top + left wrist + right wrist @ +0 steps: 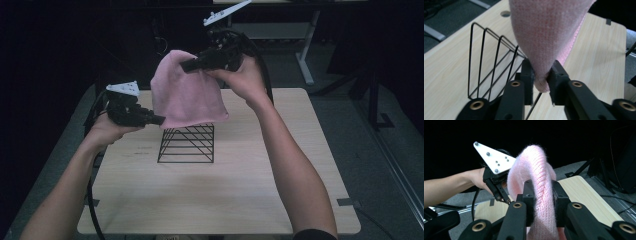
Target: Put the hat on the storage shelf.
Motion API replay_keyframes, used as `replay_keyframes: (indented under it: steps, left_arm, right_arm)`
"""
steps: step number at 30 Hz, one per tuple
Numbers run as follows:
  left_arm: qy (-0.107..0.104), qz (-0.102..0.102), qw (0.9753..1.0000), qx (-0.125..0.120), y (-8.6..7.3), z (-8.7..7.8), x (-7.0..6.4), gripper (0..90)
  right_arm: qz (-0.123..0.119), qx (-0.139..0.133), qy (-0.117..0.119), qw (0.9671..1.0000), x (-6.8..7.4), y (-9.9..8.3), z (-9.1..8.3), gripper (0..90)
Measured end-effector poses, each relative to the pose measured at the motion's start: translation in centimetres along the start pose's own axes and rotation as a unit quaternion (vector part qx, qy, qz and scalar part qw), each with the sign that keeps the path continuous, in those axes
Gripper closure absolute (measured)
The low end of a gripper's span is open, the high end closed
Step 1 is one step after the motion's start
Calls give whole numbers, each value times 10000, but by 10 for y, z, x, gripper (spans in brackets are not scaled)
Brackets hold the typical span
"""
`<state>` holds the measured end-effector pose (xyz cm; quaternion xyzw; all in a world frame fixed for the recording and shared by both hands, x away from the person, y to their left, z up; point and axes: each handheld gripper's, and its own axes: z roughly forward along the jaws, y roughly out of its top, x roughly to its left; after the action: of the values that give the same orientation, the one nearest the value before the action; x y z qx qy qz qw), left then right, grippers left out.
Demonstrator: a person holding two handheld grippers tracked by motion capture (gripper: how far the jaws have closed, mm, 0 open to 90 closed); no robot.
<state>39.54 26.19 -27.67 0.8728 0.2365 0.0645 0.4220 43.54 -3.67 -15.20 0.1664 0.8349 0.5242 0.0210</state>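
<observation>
The pink knit hat (187, 92) hides the top of the black wire rack (186, 144) in the high view, its own upper part is cut off in the left gripper view, and its lower edge in the right gripper view.

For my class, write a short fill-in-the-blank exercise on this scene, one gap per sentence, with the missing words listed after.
1. Both tools grip a knitted hat whose colour is ____.
2. The left tool pinches the hat at its ____ edge, while the right tool holds it near the top.
3. Beneath the hat stands a black rack made of ____.
4. The rack rests on a table with a light ____ top.

Missing words: pink; lower; wire; wooden
</observation>
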Motion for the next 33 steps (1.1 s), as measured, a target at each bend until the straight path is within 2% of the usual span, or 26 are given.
replay_keyframes:
  steps: [9,14,17,25,28,29,30,33]
  left_arm:
    - [172,-17,9997,152,-3,6,7,802]
    - [259,32,9994,246,-5,9,9,809]
    - [271,-23,9993,275,-7,11,11,815]
    - [347,19,9985,433,-10,14,10,815]
    - [407,150,9974,568,-11,14,9,818]
    - [421,113,9974,575,-11,15,8,820]
    - [450,192,9968,636,-12,16,8,820]
    - [433,158,9970,625,-15,17,6,826]
  right_arm:
    - [48,27,18,10000,-8,-7,9,769]
    - [161,38,6,9999,-14,-14,12,769]
    - [218,27,40,9998,-17,-18,14,769]
    - [244,81,121,9996,-17,-24,17,768]
    - [217,75,142,9996,-15,-26,18,768]
    - [243,88,169,9995,-15,-27,19,767]
    - [251,110,168,9995,-15,-29,20,767]
    - [308,129,192,9993,-15,-33,22,767]
